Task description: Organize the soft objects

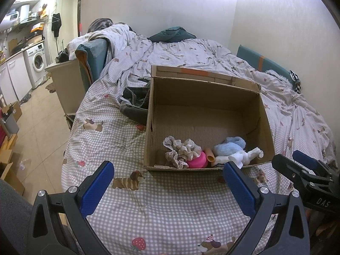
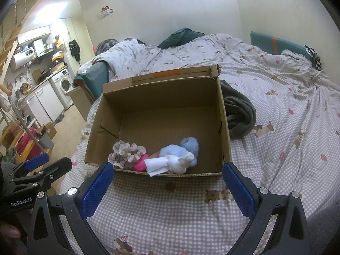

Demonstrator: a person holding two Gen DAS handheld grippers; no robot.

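Soft objects: a small heap lies inside the cardboard box, all crowded against its near wall.
Frilly cloth: beige and lace-edged, at the left end of the heap, touching the pink item.
Pink item: bright pink and rounded, just beside the box's near wall, between the frilly cloth and the white things.
Blue plush: light blue and fluffy, toward the right of the heap, a little farther from the near wall than the rest.
White plush: lies in front of the blue plush and touches it; a folded white cloth leans on the near wall beside it.
Cardboard box: open-topped, standing on the bed, its far flap upright with an orange tape strip; most of its floor is bare.
Dark blanket: bunched on the bed against one side wall of the box.
Left tongs: spread wide, nothing between the blue pads, held over the checked bedsheet just short of the box's near wall.
Right tongs: also spread wide and holding nothing, facing the same near wall of the box.
Washing machine: well apart from the box, across the tiled floor by the kitchen counter.
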